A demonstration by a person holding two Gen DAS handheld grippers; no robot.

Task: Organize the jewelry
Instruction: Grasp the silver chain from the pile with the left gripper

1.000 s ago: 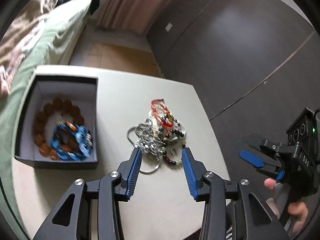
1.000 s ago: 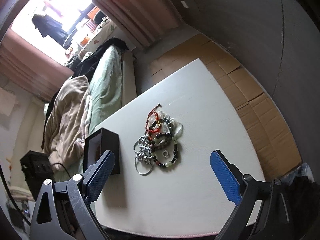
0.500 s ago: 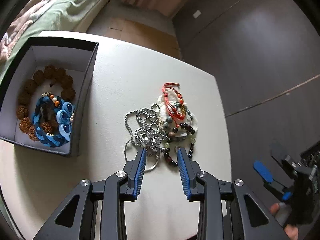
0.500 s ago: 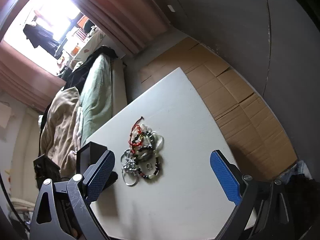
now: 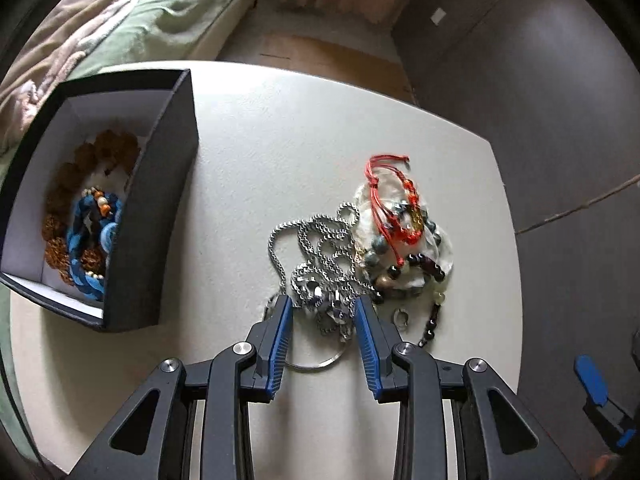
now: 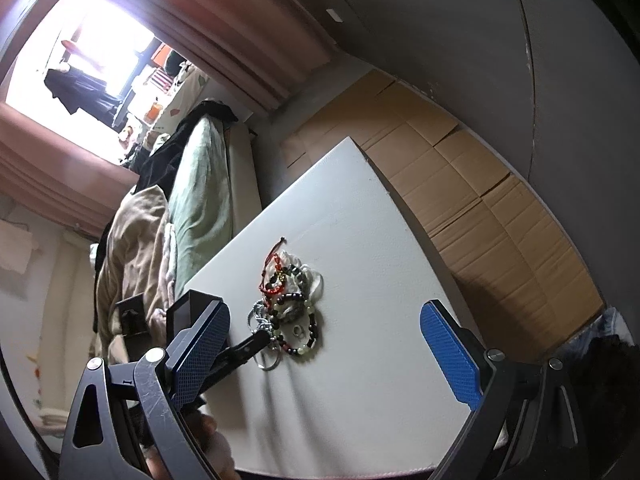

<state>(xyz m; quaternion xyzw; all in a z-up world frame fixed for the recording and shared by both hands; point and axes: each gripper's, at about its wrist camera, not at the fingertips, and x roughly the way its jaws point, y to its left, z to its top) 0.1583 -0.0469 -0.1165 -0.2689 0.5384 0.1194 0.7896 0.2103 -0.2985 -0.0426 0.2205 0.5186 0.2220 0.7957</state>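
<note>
Left gripper (image 5: 322,314) is mine to use: jaws spread, straddling the silver chain (image 5: 320,256) heaped straight ahead on the table (image 5: 248,152); right gripper (image 6: 324,328) gapes wide, farther off.

I count one box (image 5: 152,216) with two bracelets (image 5: 86,236) inside, one jewelry pile (image 5: 360,252) on one table (image 5: 280,140), and two grippers (image 5: 322,312).
</note>
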